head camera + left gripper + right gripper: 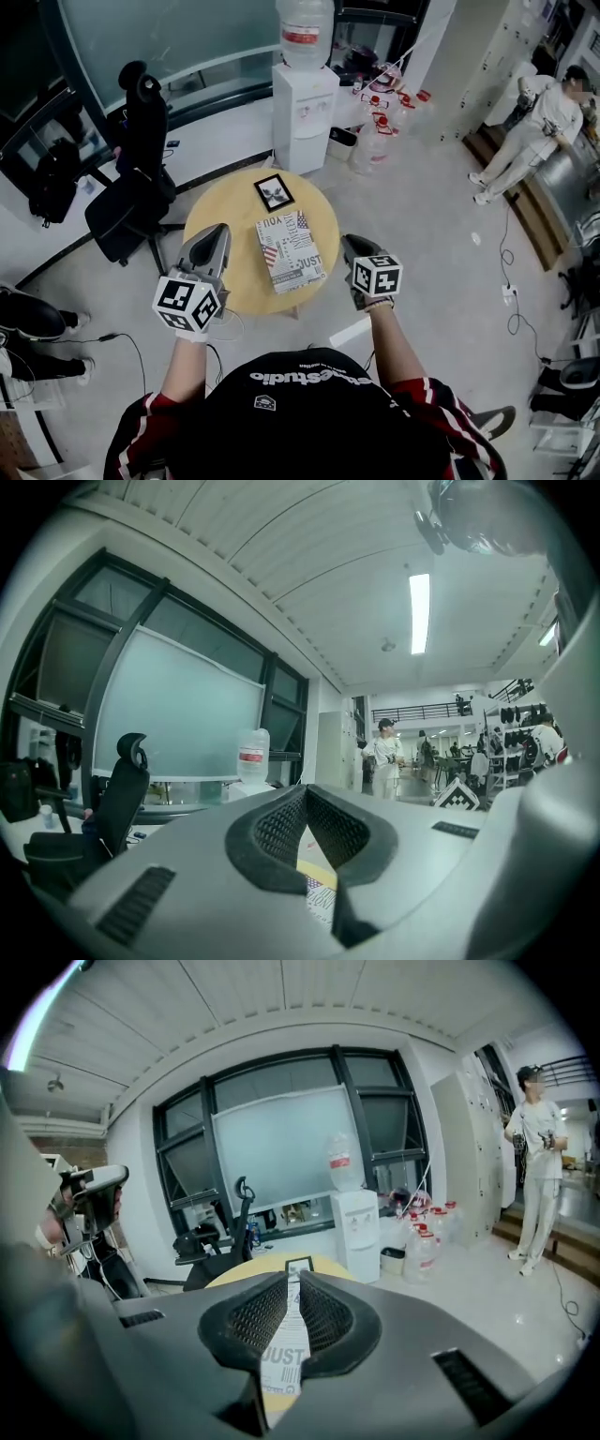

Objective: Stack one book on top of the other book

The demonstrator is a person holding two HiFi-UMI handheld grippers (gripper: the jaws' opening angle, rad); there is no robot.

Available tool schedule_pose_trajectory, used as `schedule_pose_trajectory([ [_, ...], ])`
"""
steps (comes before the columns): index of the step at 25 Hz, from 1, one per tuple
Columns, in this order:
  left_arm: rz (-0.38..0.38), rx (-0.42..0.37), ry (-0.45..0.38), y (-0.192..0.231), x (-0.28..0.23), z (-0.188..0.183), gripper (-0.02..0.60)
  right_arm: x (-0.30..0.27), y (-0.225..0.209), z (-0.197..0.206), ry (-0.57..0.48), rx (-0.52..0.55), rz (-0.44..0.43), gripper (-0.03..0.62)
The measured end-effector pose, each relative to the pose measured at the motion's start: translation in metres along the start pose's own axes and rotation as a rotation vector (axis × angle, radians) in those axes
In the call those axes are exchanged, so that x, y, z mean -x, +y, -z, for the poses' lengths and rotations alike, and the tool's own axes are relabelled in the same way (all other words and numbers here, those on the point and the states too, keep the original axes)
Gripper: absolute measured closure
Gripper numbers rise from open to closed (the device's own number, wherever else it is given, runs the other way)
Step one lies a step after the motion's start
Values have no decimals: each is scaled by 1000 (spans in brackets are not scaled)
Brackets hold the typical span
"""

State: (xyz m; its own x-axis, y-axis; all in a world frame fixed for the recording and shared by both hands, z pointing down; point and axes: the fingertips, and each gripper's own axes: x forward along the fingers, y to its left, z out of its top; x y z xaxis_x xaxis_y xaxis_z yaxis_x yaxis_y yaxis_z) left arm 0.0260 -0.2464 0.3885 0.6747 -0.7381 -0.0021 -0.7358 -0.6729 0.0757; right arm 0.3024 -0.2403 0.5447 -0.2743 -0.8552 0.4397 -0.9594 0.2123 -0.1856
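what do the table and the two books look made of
Table: probably wood or laminate, matte; even pale yellow top. Large book: printed paper or card; flags and lettering on the cover. Small book: likely card, black border; too small to be sure.

My round yellow surface [230, 202] carries a printed book [291, 251] between both pairs of jaws, with a small black book [274, 192] just beyond.
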Motion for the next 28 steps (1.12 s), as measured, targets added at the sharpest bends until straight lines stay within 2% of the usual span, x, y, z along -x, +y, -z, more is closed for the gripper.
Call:
schedule_pose_trajectory([
  [8, 3, -16, 1, 2, 7, -3, 565, 49, 34, -68, -166, 90, -8, 528],
  [14, -5, -43, -1, 6, 19, -17, 565, 81, 60, -107, -269, 115, 5, 528],
  [19, 6, -38, -10, 13, 28, -22, 565, 91, 81, -116, -302, 124, 34, 528],
  [28, 49, -49, -21, 29, 50, -27, 565, 94, 121, -105, -318, 91, 85, 528],
])
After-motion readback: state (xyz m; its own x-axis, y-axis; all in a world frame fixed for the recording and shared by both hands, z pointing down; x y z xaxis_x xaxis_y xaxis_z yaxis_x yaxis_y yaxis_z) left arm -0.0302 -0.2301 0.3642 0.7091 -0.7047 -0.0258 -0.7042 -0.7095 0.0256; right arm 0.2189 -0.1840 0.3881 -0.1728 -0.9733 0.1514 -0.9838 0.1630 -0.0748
